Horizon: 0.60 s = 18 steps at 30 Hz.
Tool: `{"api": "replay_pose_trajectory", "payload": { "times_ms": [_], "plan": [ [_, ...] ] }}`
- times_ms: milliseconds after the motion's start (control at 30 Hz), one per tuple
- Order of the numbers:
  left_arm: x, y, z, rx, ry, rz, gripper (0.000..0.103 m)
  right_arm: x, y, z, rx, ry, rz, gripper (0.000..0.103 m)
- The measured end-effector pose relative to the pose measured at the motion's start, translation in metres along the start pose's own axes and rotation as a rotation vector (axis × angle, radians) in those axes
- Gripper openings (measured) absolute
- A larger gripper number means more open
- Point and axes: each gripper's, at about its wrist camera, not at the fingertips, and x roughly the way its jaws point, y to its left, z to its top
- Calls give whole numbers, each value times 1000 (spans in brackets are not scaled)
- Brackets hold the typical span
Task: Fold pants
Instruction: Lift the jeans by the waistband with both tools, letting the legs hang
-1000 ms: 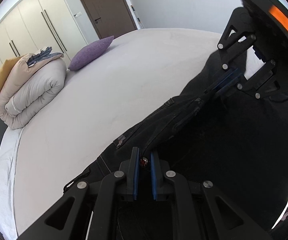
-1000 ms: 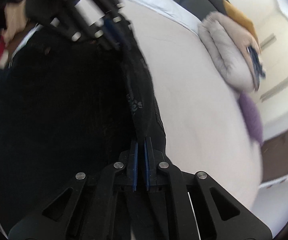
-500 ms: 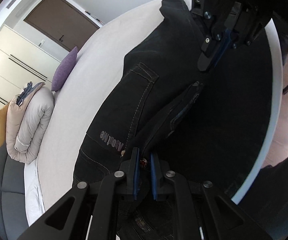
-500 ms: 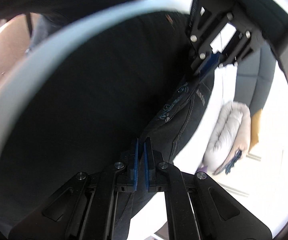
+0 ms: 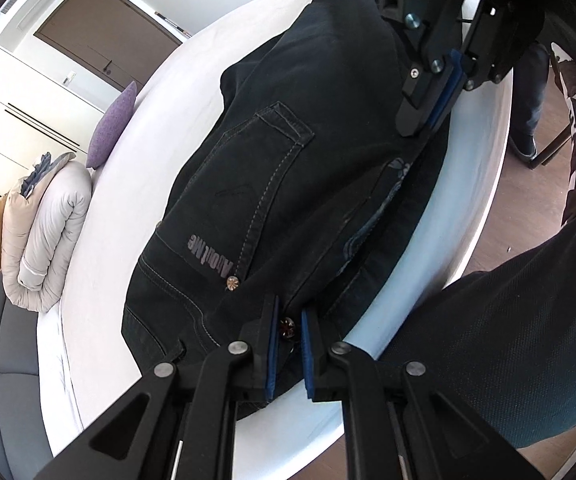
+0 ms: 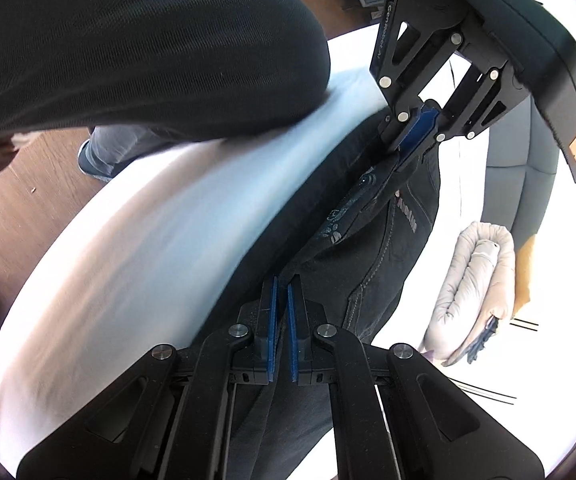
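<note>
Left hand-held gripper (image 5: 287,326): jaws nearly closed, clamped on the waistband of the pants (image 5: 288,168), a copper button showing between the blue pads (image 5: 273,344). Right hand-held gripper (image 6: 282,312): jaws almost fully closed, pinching the dark fabric edge at the other end of the waistband. Each gripper shows in the other's view, the right one (image 5: 440,92) at upper right of the left view, the left one (image 6: 416,132) at upper right of the right view; both grip the same band, stretched between them.

Pants: black denim, lying on the bed (image 5: 136,184) close to its near edge, back pocket and a printed logo facing up, legs running away from the grippers across the sheet. Near edge of the waist is lifted slightly between the two grips; the rest rests flat on the sheet.

Farther out: rolled grey duvet (image 5: 48,232) by the headboard, purple pillow (image 5: 114,120) beyond it, well apart from the pants. Person's dark sleeve (image 6: 136,48) above the bed edge. Wood floor (image 6: 24,184) beside the bed.
</note>
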Motion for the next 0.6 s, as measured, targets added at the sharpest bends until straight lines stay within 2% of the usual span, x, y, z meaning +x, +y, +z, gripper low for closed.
{"api": "replay_pose_trajectory", "payload": {
  "times_ms": [200, 433, 533, 567, 600],
  "plan": [
    [7, 1, 2, -14, 0, -2, 10, -22, 26, 34, 31, 16, -5, 4],
    [6, -5, -5, -44, 3, 0, 11, -32, 36, 40, 48, 9, -5, 4],
    [6, -18, -12, -53, 8, 26, 21, -30, 39, 42, 56, 17, -3, 4],
    [7, -18, -13, -57, 18, 40, 36, -27, 38, 42, 70, 17, 3, 4],
    [7, -20, -16, -62, 33, 56, 44, -25, 37, 41, 93, 15, 13, 4]
  ]
}}
